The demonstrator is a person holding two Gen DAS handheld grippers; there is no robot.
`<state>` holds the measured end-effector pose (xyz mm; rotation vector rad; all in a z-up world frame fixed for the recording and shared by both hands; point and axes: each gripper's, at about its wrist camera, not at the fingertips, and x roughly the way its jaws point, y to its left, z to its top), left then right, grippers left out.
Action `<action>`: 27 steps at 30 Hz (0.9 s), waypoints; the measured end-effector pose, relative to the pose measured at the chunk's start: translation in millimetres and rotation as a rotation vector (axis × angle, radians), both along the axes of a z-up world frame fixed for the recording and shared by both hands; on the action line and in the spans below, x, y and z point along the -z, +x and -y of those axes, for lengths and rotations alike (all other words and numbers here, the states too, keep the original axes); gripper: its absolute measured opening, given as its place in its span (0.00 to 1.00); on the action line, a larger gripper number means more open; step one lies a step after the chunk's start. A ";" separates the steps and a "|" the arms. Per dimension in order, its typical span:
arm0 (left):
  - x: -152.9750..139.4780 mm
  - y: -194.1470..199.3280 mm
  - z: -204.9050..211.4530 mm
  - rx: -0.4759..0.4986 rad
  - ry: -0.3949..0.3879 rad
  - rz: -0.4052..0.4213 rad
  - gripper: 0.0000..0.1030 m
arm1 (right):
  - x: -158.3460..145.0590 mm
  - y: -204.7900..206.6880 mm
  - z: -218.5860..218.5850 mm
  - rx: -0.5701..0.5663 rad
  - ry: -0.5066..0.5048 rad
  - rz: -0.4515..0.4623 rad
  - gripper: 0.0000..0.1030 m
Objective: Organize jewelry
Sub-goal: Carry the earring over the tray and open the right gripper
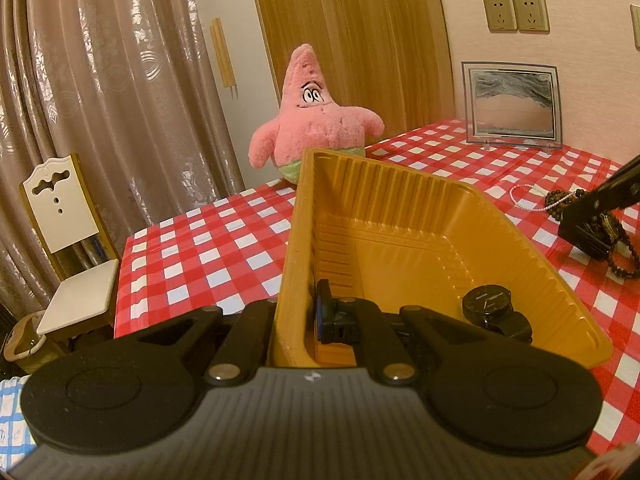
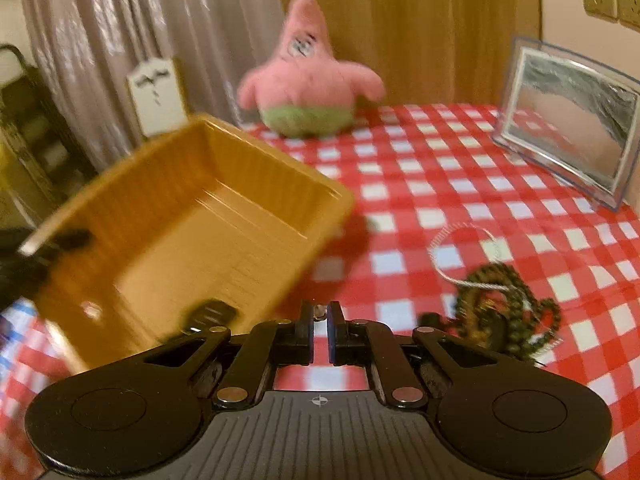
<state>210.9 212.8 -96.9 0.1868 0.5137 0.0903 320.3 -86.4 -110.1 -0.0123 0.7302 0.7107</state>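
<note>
Left claw (image 1: 298, 320) clamps the yellow tray's (image 1: 400, 216) wall, watch (image 1: 490, 308) inside at 4 o'clock; right claw (image 2: 319, 320) nearly shut on something tiny; beads (image 2: 508, 312) at its 3 o'clock.

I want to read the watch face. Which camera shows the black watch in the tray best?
The left wrist view: the black watch lies sharp and close inside the orange tray, dial facing up. The right wrist view is motion-blurred and shows only a dark smear in the tray's near corner, partly behind the tool.

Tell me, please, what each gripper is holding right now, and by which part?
The left gripper clamps the yellow tray by its near side wall. The right gripper pinches something tiny I cannot identify.
</note>
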 end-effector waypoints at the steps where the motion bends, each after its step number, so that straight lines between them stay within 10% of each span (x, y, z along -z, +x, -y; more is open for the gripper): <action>1: 0.1 -0.1 0.3 0.000 0.000 0.000 0.04 | -3.9 -4.2 -2.6 -0.018 0.017 -0.005 0.06; 19: 0.2 -1.2 0.6 -0.003 -0.001 -0.001 0.04 | 26.9 -43.3 -76.3 -0.213 0.048 -0.185 0.08; 23: 1.0 -1.9 -0.3 -0.006 -0.002 -0.002 0.04 | 7.9 -45.9 -61.8 -0.179 0.103 -0.126 0.49; 27: 1.4 -2.8 -0.7 -0.008 -0.001 -0.001 0.04 | -14.9 -50.0 -28.5 -0.115 0.190 -0.060 0.50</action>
